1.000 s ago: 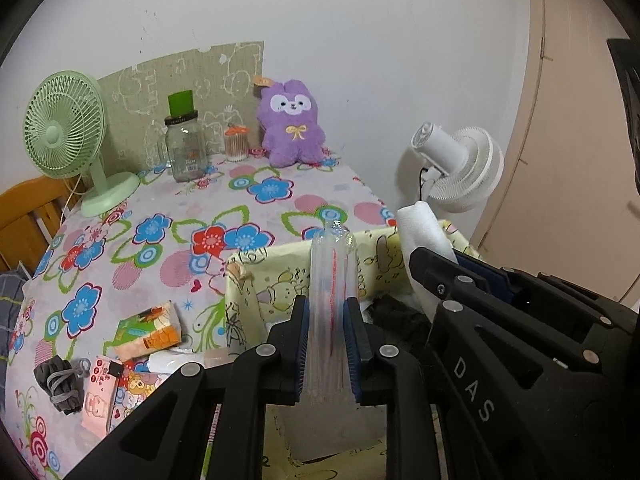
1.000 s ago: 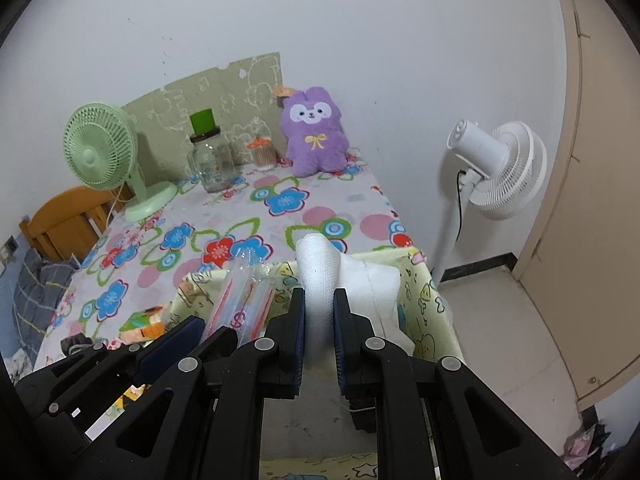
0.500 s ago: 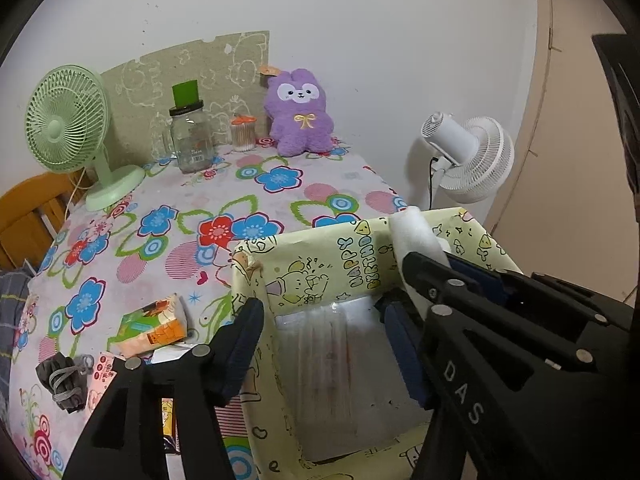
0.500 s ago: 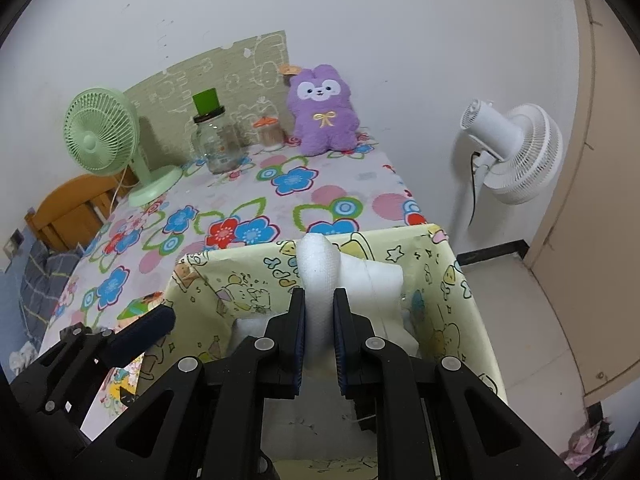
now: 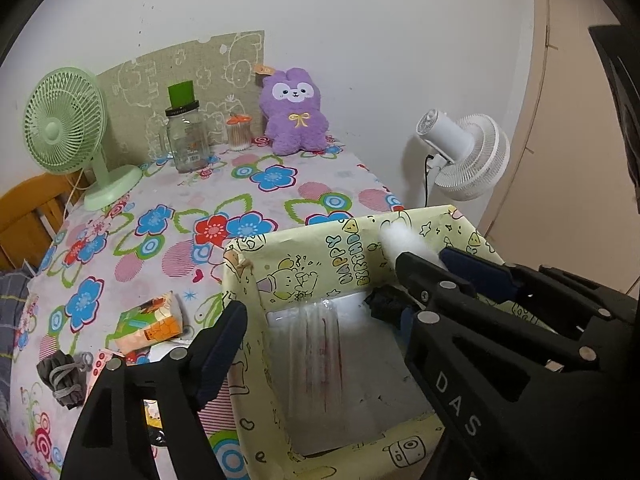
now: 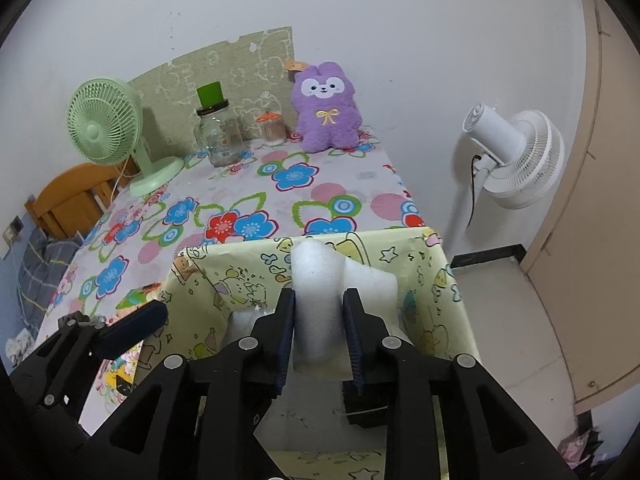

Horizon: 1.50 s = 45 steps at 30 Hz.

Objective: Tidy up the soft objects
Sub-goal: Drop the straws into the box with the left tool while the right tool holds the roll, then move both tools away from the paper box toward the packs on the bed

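Note:
A yellow cartoon-print box (image 5: 304,264) (image 6: 452,304) stands at the table's near right corner. A clear plastic packet (image 5: 320,344) lies flat inside it, beside a dark cloth (image 5: 384,304). My left gripper (image 5: 320,332) is open wide and empty, over the box's left wall. My right gripper (image 6: 319,334) hangs over the box with a white foam wrap (image 6: 316,280) (image 5: 400,240) between its jaws; the jaws stand wider apart than before and still touch the foam's sides.
A purple plush (image 5: 294,110) sits at the table's back, with a glass jar (image 5: 188,136), a toothpick pot (image 5: 239,132) and a green fan (image 5: 64,120). An orange tissue pack (image 5: 150,322) and a grey cloth bundle (image 5: 62,376) lie left of the box. A white fan (image 6: 516,156) stands on the right.
My left gripper opened and let the plastic packet fall flat into the box. My right gripper's jaws have widened around the foam wrap and moved lower over the box.

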Each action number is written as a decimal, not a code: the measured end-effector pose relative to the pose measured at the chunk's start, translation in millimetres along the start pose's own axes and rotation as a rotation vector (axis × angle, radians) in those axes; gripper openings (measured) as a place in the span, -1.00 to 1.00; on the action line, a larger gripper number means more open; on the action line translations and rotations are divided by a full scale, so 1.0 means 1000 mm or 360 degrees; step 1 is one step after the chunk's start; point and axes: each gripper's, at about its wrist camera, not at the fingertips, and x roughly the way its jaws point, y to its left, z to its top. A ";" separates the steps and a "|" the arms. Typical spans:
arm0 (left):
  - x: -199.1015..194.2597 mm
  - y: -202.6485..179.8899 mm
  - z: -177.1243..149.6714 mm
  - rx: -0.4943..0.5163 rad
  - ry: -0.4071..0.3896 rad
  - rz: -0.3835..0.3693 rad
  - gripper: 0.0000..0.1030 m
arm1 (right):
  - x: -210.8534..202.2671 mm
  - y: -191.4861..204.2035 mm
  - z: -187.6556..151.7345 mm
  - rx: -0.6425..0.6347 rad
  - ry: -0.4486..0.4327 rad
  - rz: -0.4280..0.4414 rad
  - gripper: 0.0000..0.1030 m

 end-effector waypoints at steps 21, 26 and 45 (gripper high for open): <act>-0.032 0.008 -0.006 0.0009 -0.0077 0.0012 0.95 | -0.044 0.009 -0.009 0.0051 -0.0141 -0.0025 0.67; -0.042 0.011 -0.008 0.0008 -0.0097 0.0004 0.95 | -0.052 0.014 -0.009 0.0047 -0.0158 -0.0036 0.73; -0.093 0.036 -0.007 0.0004 -0.0222 -0.0012 0.93 | -0.099 0.052 -0.004 0.0030 -0.0292 -0.0011 0.85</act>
